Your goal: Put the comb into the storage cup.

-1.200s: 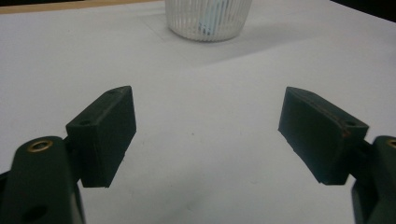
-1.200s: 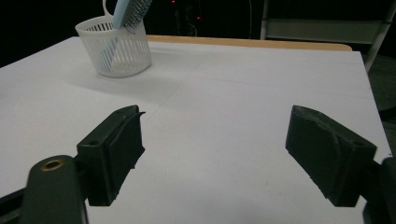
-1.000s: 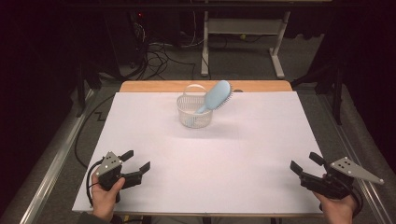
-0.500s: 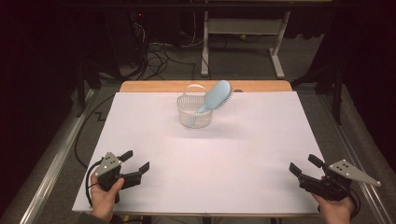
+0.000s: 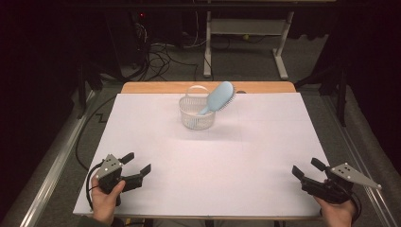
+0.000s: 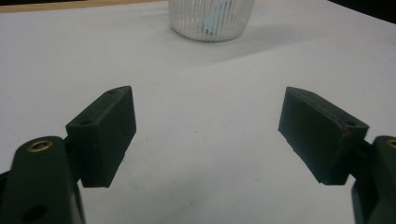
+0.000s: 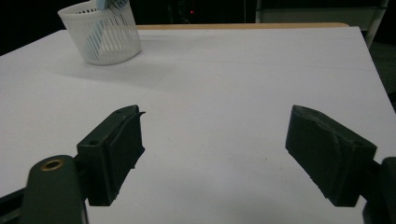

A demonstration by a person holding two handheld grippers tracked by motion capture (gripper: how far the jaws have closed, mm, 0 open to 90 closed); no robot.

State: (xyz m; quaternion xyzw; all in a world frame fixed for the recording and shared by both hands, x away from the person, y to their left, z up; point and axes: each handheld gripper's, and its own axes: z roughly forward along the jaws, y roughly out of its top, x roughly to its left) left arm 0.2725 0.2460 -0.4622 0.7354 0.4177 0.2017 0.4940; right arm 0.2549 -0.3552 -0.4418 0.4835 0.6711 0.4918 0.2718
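Your left gripper [image 5: 137, 163] and right gripper [image 5: 306, 168] gape wide, empty, at the desk's [image 5: 246, 156] near corners. Hairbrush [image 5: 218, 97] stands tilted in the basket [image 5: 196, 116], far-centre, well apart from both.

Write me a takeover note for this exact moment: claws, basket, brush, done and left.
Left claw: open, holding nothing, near the table's front left corner.
Right claw: open, holding nothing, near the front right corner.
White basket: upright at the far middle of the table.
Blue hairbrush: handle down in the basket, head leaning out to the right.
Done: brush is in the basket.
Left: probably nothing, or taking the brush out.
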